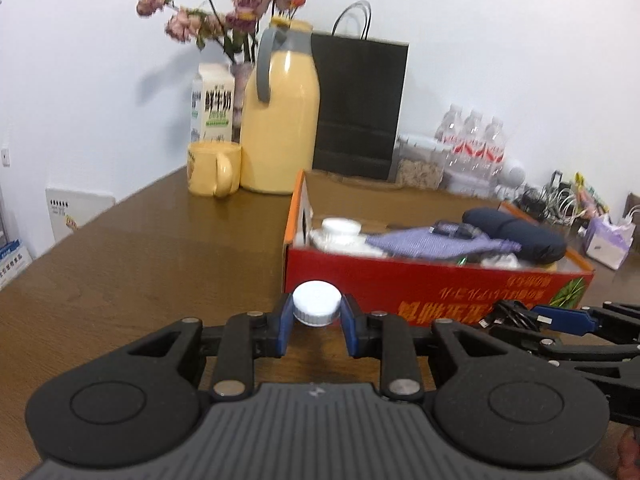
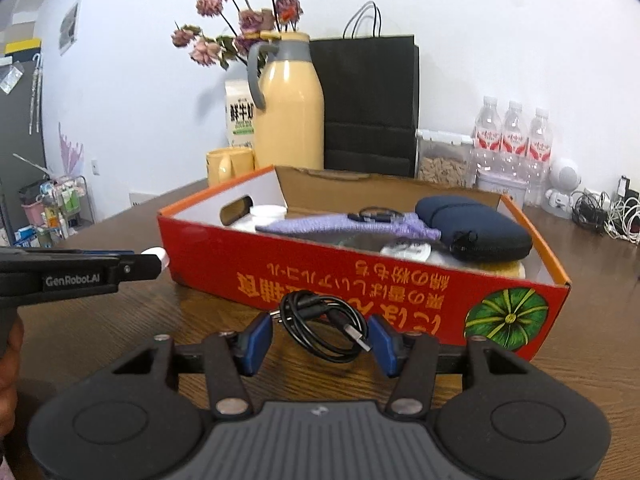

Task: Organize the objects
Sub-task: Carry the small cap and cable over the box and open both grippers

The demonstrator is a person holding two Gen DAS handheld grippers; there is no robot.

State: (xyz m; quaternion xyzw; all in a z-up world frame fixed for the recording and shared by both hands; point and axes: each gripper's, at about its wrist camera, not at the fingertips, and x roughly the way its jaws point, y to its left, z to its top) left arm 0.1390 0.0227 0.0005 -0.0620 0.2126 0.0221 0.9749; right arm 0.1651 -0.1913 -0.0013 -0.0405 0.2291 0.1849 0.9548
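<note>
My left gripper (image 1: 317, 322) is clamped on a small white-capped bottle (image 1: 317, 303), held above the wooden table (image 1: 140, 260) just short of the red cardboard box (image 2: 320, 280). My right gripper (image 2: 320, 340) grips a coiled black USB cable (image 2: 320, 328) before the box's near wall. The box sits mid-table.

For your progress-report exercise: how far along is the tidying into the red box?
Done: the red cardboard box already holds a navy pouch, a purple cloth and a white bottle. In hand: the left gripper grips a white-capped bottle; the right gripper carries a coiled black USB cable. Left: both go into the box.
</note>
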